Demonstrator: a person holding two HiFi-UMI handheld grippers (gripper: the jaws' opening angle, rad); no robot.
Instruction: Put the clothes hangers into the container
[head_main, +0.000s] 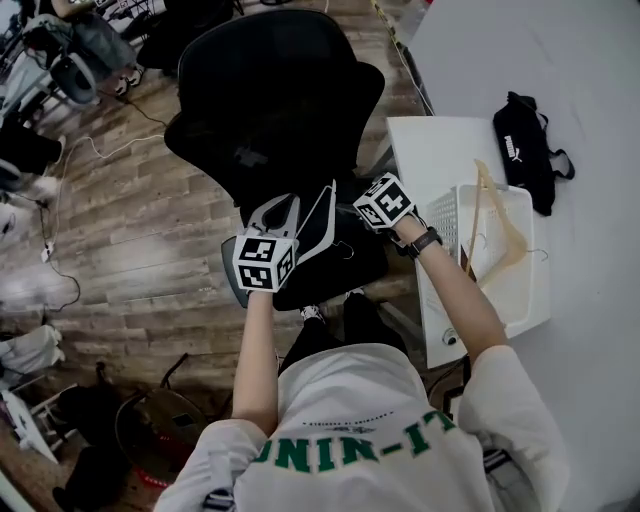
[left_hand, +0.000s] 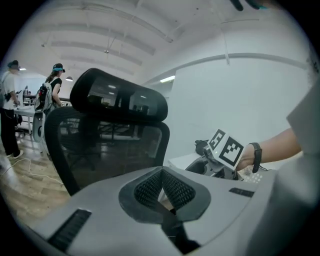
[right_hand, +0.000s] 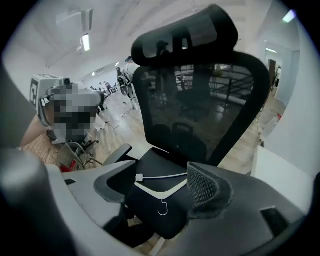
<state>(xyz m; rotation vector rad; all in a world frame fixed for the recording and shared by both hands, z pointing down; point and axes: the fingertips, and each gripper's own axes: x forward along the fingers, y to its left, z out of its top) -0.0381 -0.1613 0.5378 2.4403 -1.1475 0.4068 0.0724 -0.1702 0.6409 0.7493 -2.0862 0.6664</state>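
L gripper (left_hand: 162, 187) jaws closed, empty; R gripper (right_hand: 160, 189) jaws open facing white hanger (right_hand: 173, 189) on chair (right_hand: 200, 100); PUMA bag (head_main: 525, 150) near container (head_main: 530, 300).

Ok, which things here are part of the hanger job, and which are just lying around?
Part of the job: white container on the table; wooden hanger inside it; white hanger on the office chair seat.
Just lying about: black bag near the container; the office chair itself.

Black office chair (right_hand: 200, 100), white hanger (right_hand: 159, 194) on seat (right_hand: 166, 220)
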